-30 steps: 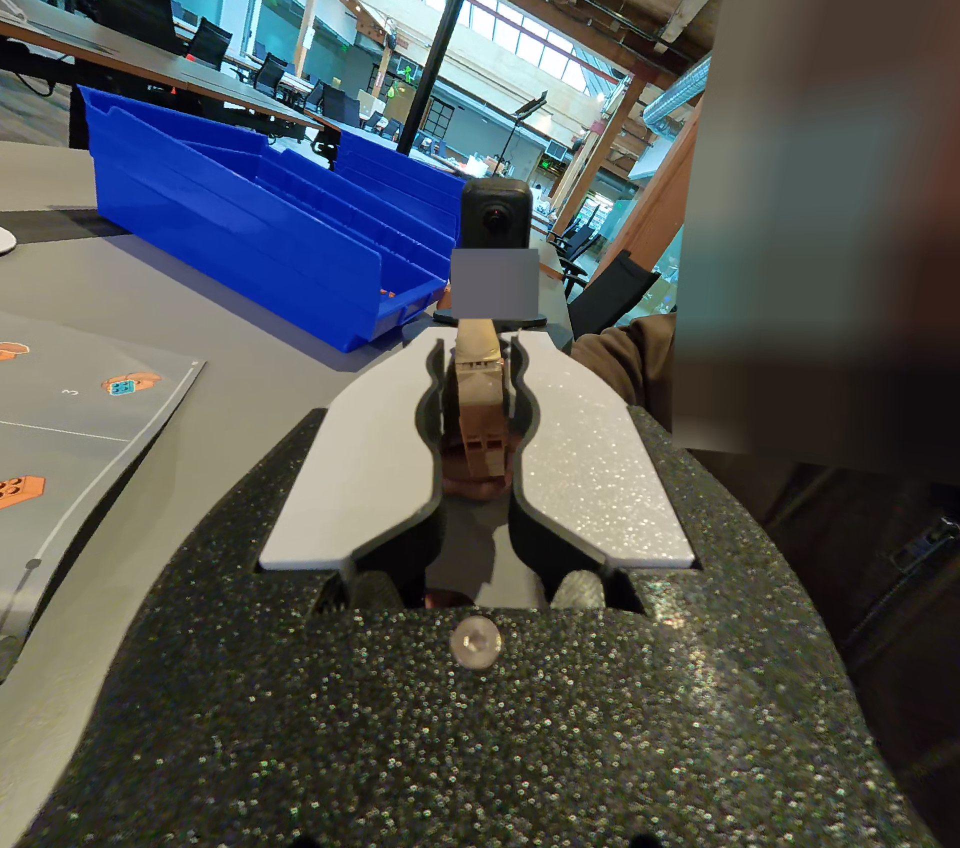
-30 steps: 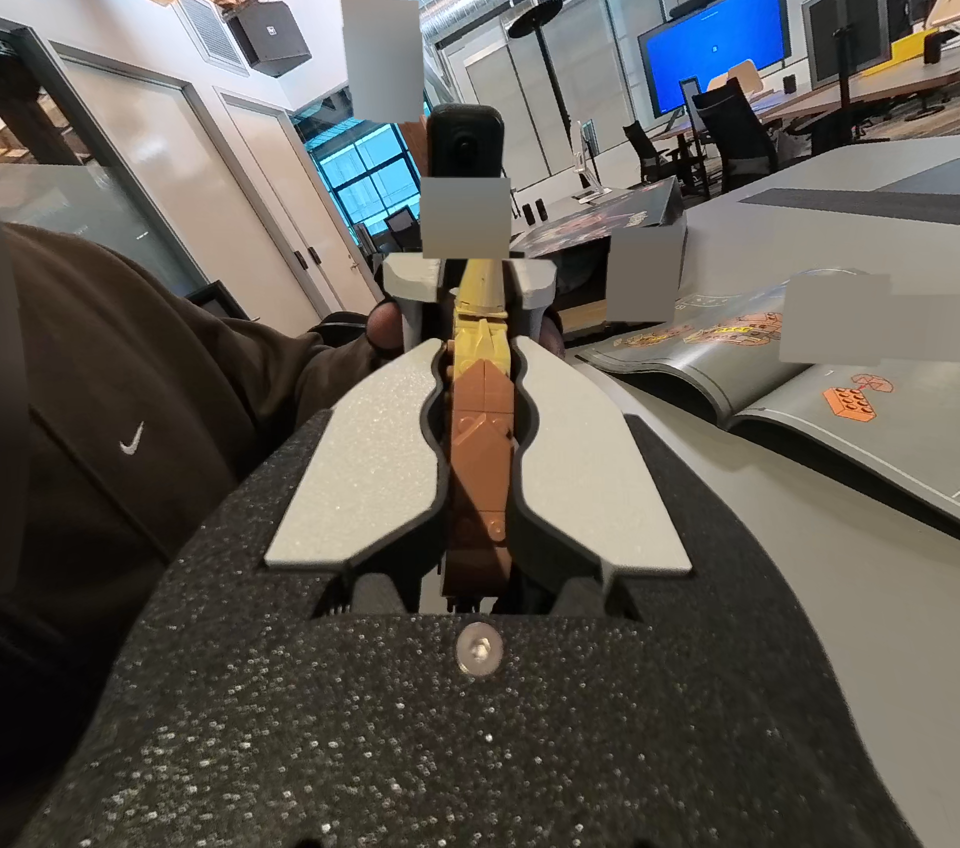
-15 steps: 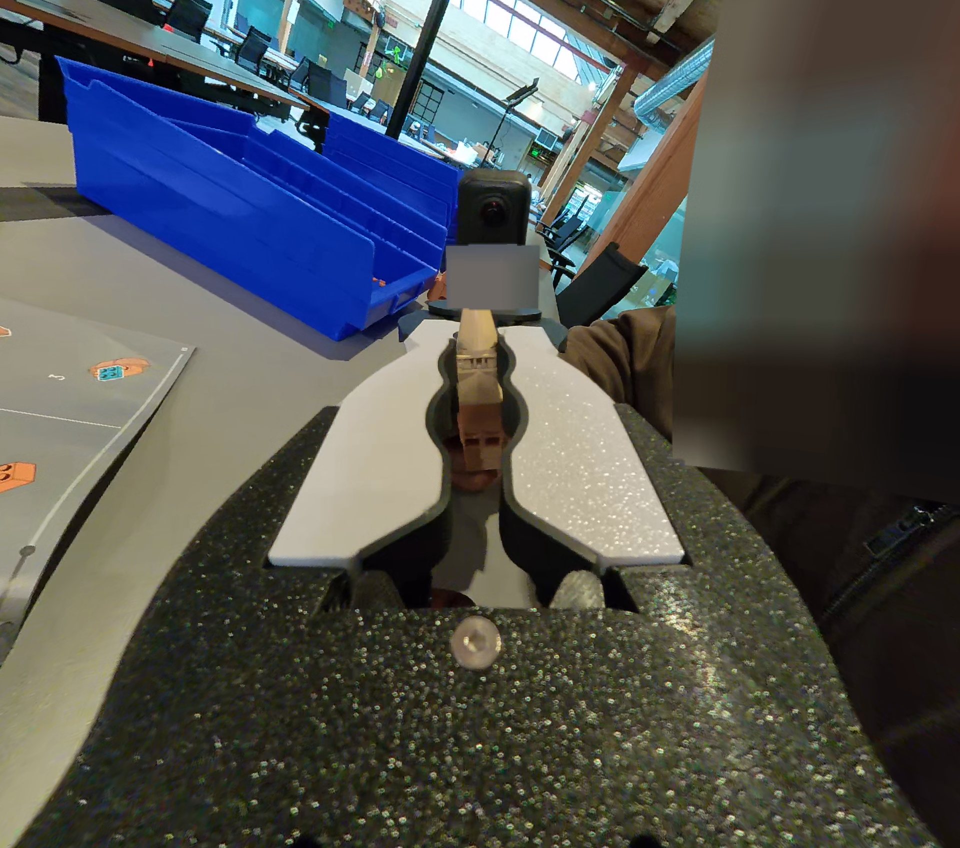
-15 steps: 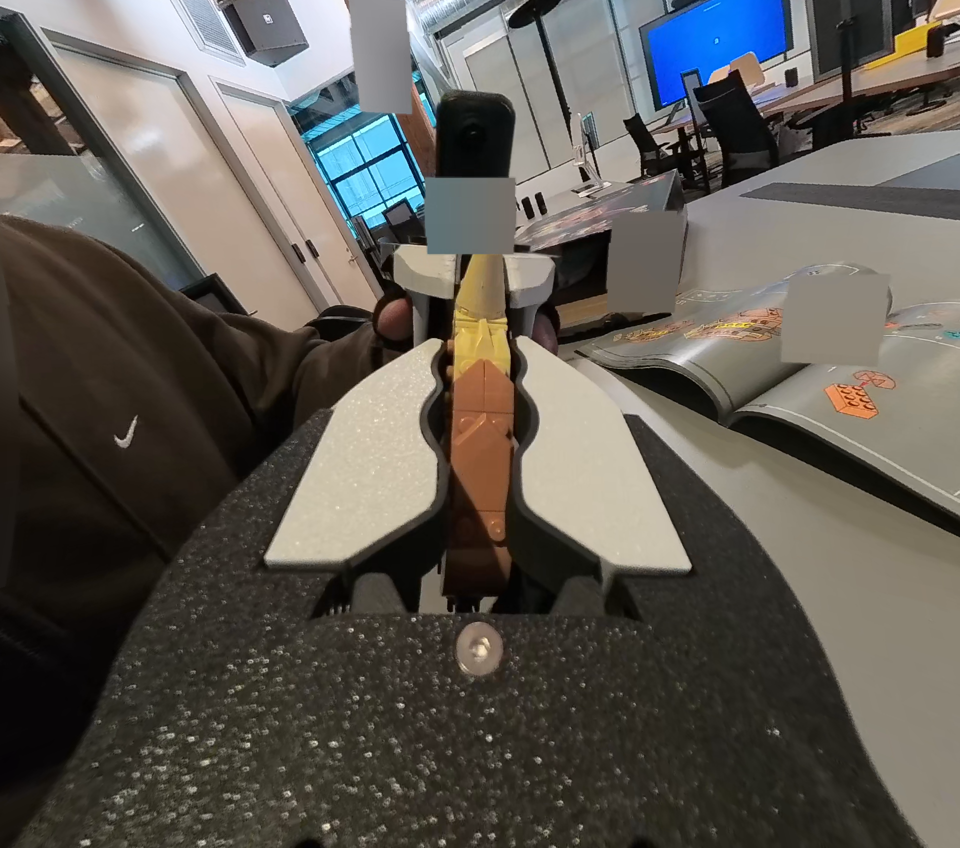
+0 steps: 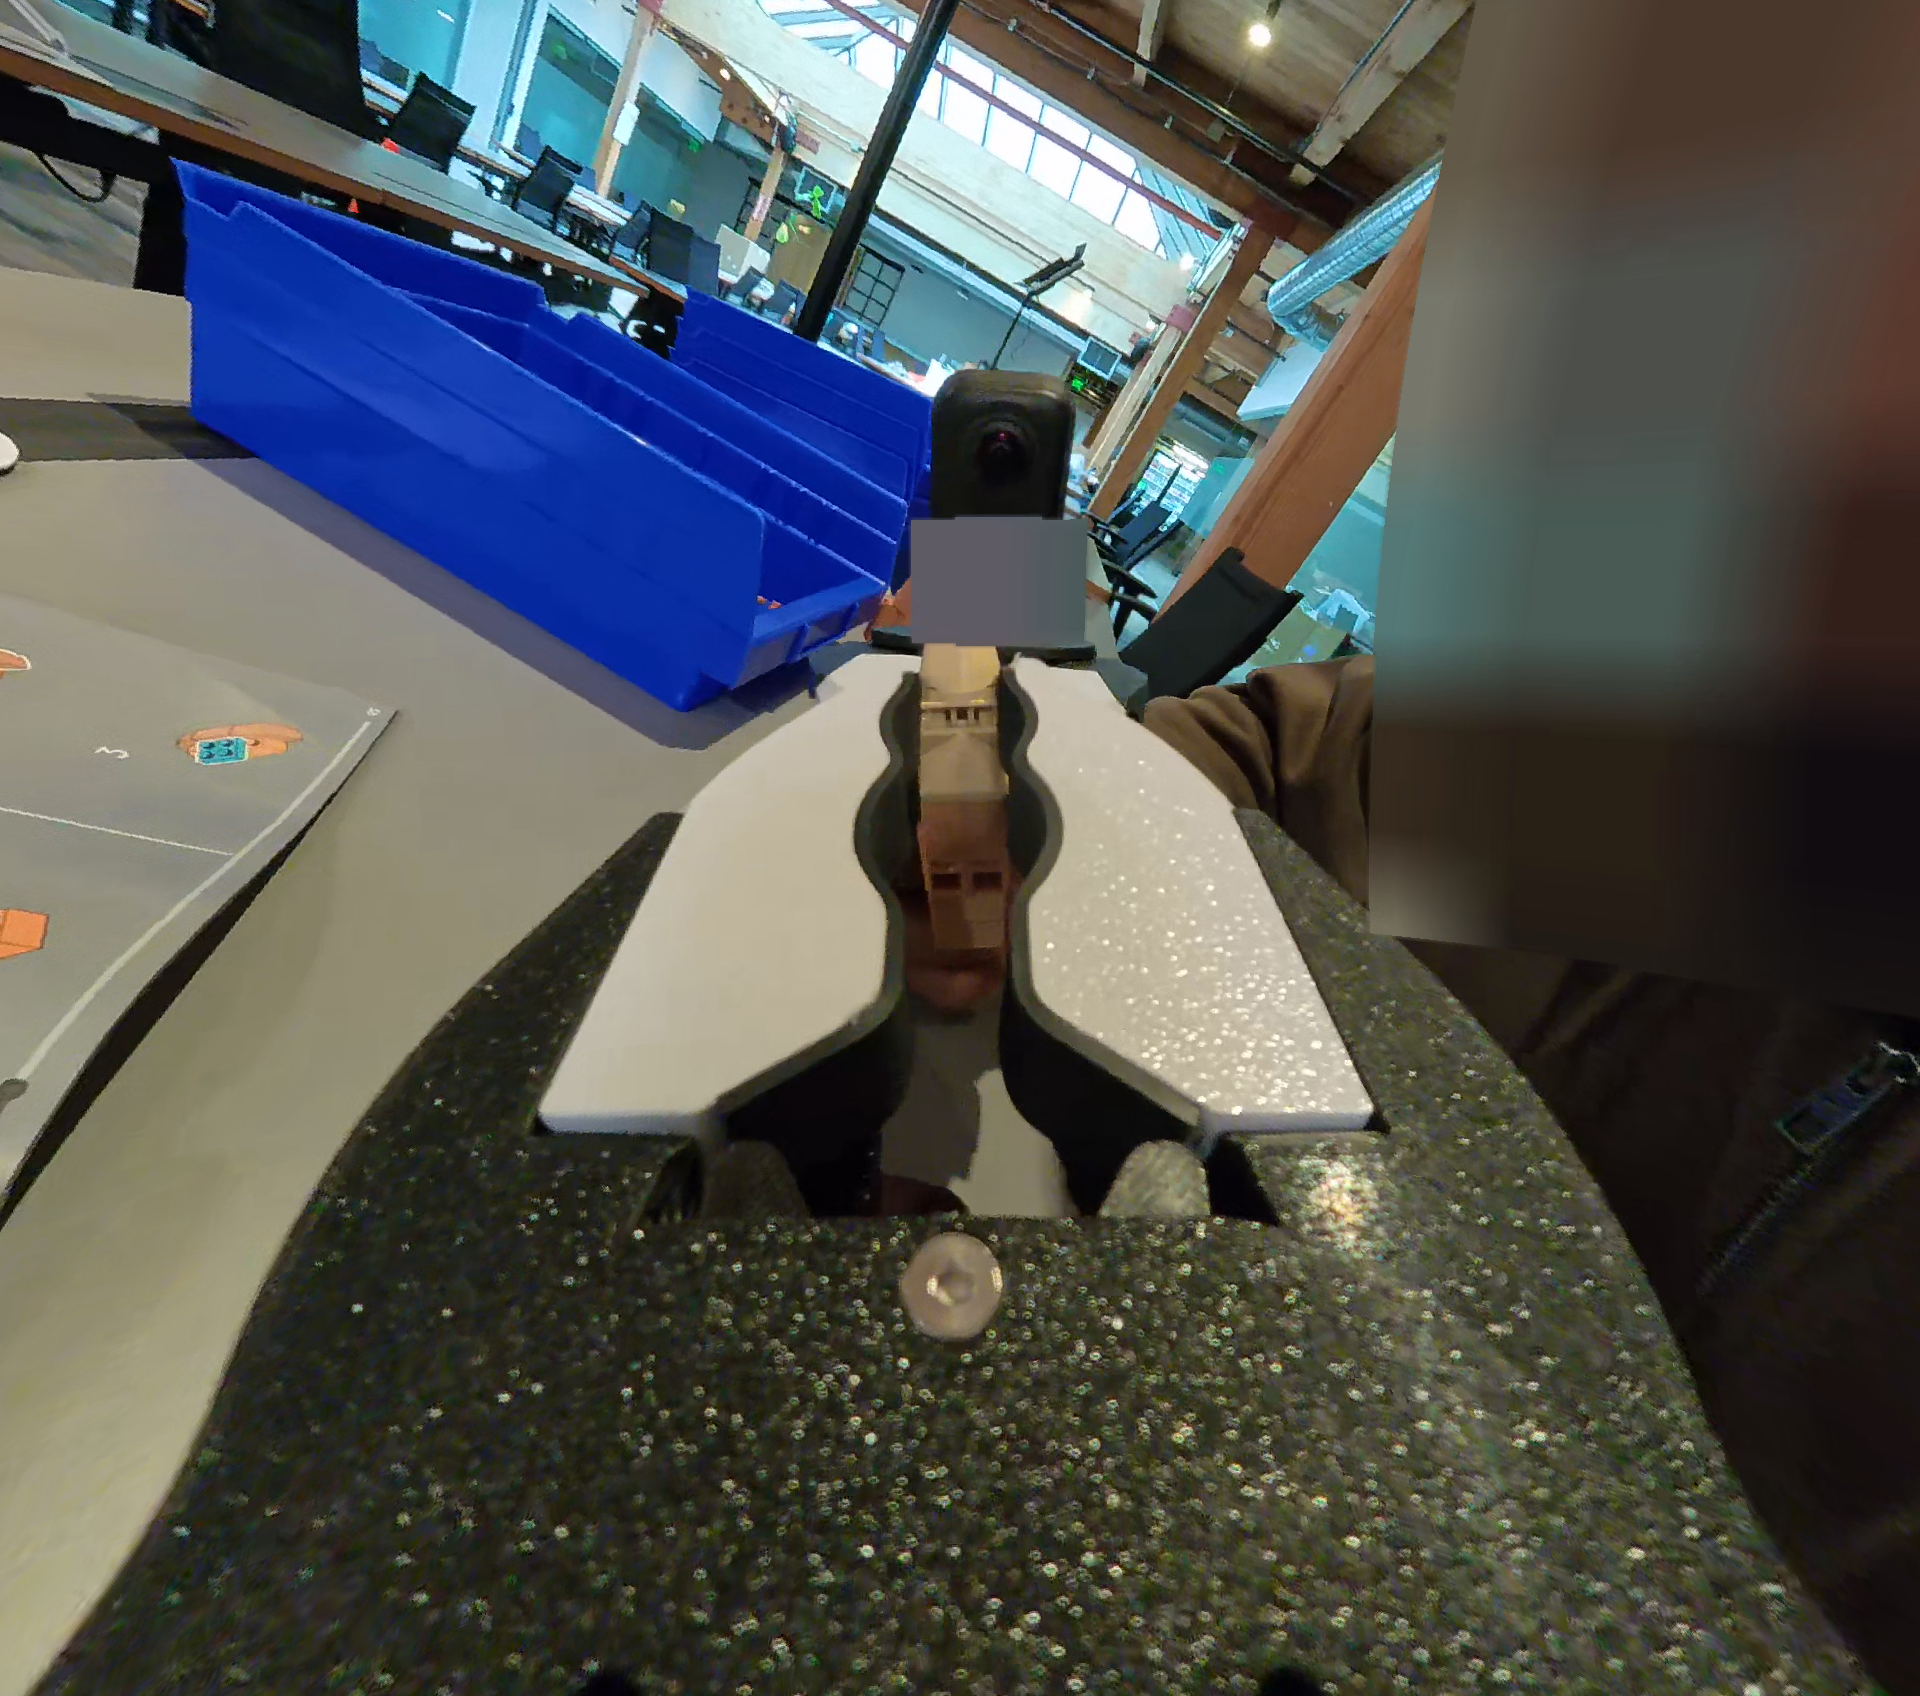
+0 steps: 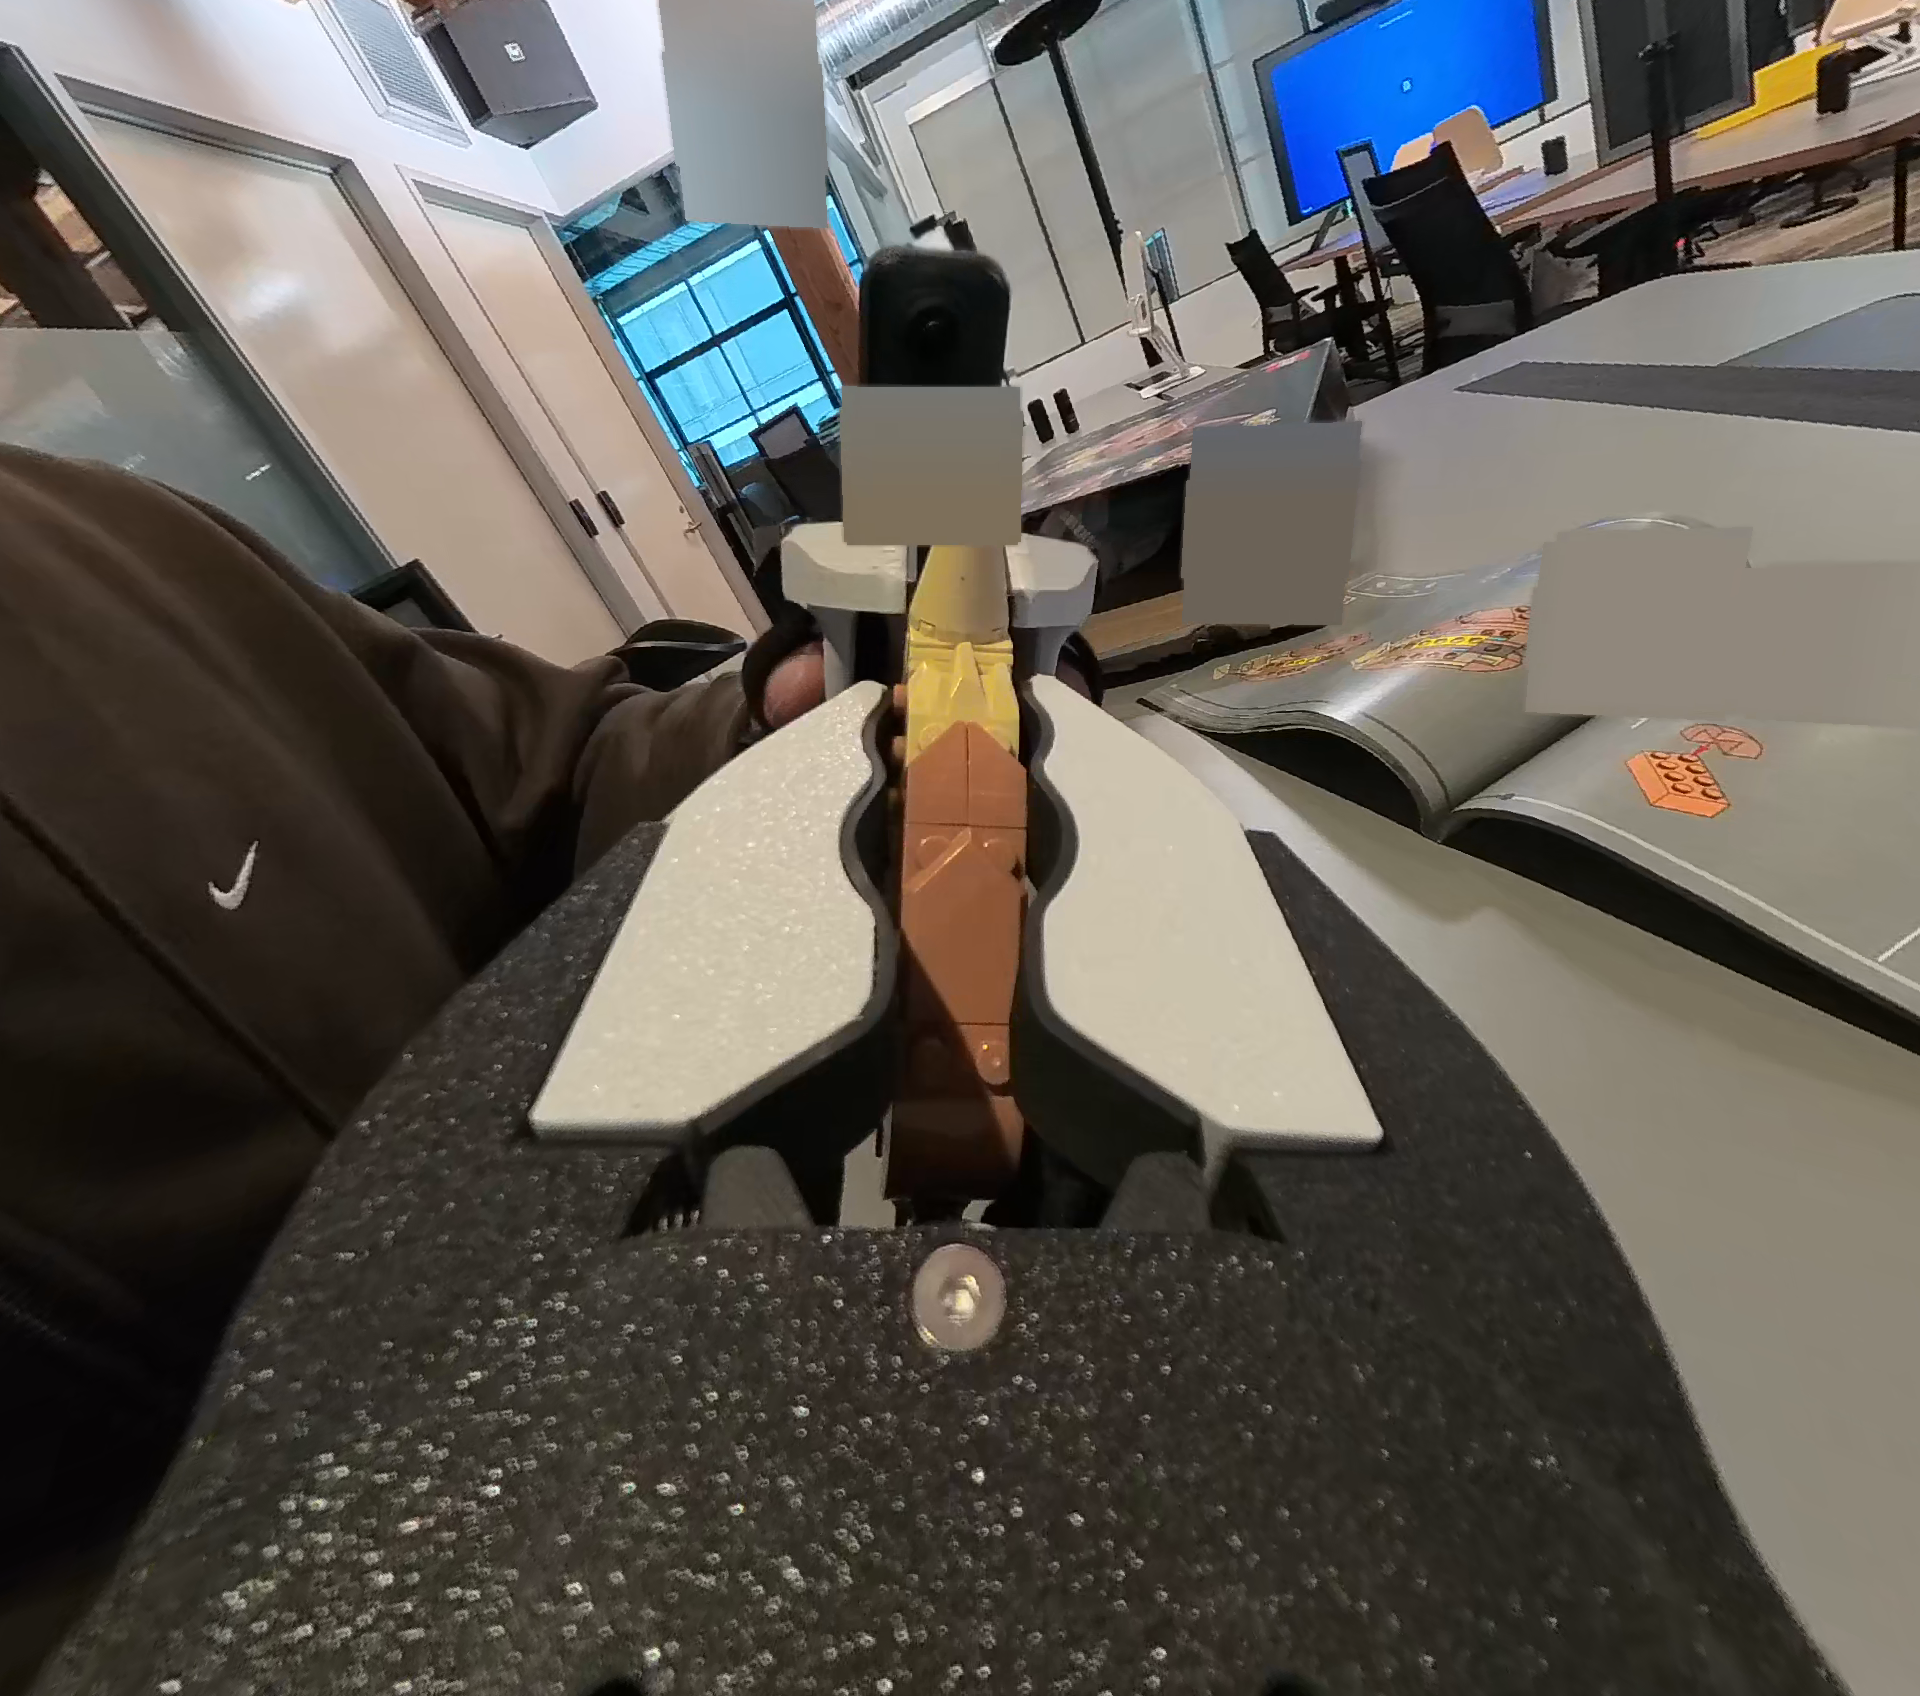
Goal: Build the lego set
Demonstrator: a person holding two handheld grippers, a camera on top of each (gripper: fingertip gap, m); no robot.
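I hold both grippers up off the grey worktop point(image 5: 312, 586), facing each other, with one lego build pinched between them. My right gripper point(image 6: 958, 773) has its fingers point(image 6: 1132, 908) closed on the brown end of the lego build point(image 6: 961, 898), which runs the length of the gap between them and turns yellow toward the far tip. My left gripper point(image 5: 961, 742) has its fingers point(image 5: 769, 908) closed on the tan end of the same build point(image 5: 961, 773), the brown part showing nearer the camera. Blue bins point(image 5: 499, 462) stand on the worktop behind, to the left. An open instruction booklet point(image 6: 1558, 773) lies on the worktop beside my right gripper.
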